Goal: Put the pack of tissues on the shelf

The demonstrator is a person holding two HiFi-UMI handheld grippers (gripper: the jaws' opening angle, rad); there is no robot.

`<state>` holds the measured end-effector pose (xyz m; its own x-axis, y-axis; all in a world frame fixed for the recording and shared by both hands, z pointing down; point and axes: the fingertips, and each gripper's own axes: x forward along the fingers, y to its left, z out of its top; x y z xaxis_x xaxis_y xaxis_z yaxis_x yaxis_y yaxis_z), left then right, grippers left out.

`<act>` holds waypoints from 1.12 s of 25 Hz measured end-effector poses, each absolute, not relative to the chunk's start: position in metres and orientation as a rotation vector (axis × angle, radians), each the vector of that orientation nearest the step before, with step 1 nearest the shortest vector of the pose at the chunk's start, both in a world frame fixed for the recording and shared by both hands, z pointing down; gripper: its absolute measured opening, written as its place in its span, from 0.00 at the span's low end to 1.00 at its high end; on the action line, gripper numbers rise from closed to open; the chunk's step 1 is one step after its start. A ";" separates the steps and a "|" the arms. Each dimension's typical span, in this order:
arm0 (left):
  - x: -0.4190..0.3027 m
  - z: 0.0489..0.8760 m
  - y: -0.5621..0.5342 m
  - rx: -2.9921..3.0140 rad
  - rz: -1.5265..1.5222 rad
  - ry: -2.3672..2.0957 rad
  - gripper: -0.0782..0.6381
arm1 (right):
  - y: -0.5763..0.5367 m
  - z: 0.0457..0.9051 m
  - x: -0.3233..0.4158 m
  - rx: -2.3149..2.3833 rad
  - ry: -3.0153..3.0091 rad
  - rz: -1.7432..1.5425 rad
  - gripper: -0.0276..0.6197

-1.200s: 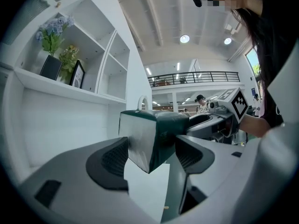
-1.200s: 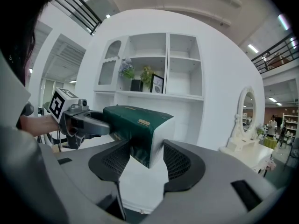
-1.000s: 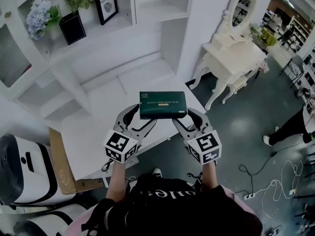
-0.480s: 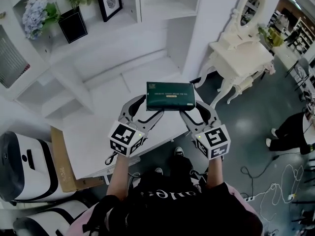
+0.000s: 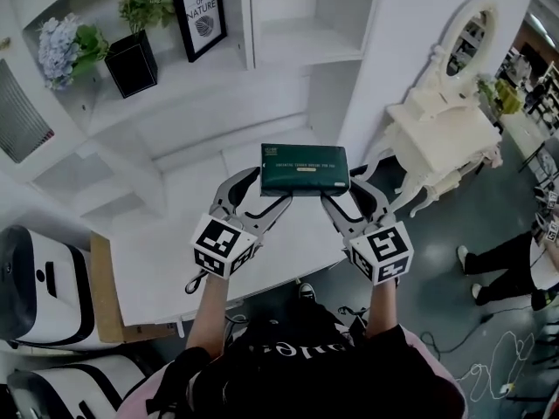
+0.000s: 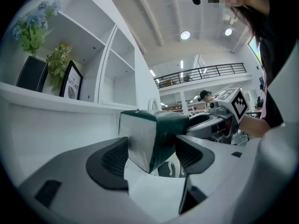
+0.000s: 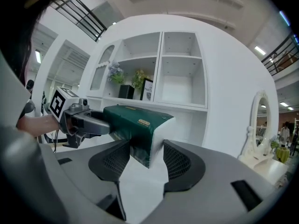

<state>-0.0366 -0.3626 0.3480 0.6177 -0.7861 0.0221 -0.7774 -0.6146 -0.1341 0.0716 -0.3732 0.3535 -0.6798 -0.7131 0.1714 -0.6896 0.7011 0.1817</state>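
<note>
Closest in, both tongs are working as a pair: the left gripper (image 6: 149,158) has its two jaws pressed onto one short end of the pack of tissues (image 5: 304,169), and the right gripper (image 7: 145,161) is clamped the same way on the opposite end, so the green pack hangs level between them, up in the air above the white tabletop (image 5: 175,247) and just short of the shelf (image 5: 210,68). That wrapper looks glossy and the ends dent in slightly under the pads, so I'd call it light, soft and a bit slippery; a grip on the short ends, low on the body and not on the film edge, seems the safest hold, and a harder squeeze would only crush it. Its underside is out of sight, and so is how deep each jaw bites. The gold print on top is too small to read. Farther back, the black planter (image 5: 131,62) and framed print (image 5: 201,14) fill one ledge; the open compartments (image 5: 301,33) beside them run off the top edge, so which one is meant, I cannot tell.
</note>
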 end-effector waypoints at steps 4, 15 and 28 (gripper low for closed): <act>-0.027 0.329 -0.395 -2.676 -0.130 1.344 0.56 | -0.408 0.337 0.080 1.093 -2.713 -0.180 0.42; -0.015 0.269 -0.461 -2.566 -0.068 1.407 0.56 | -0.482 0.272 0.093 1.005 -2.777 -0.389 0.42; -0.015 0.208 -0.515 -2.540 -0.036 1.499 0.56 | -0.542 0.206 0.092 0.926 -2.859 -0.520 0.42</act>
<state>-0.0151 -0.5151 0.2080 0.4878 -0.8696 -0.0761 -0.8650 -0.4698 -0.1763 0.0923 -0.5418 0.2060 -0.8117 -0.5839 -0.0170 -0.5525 0.7580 0.3468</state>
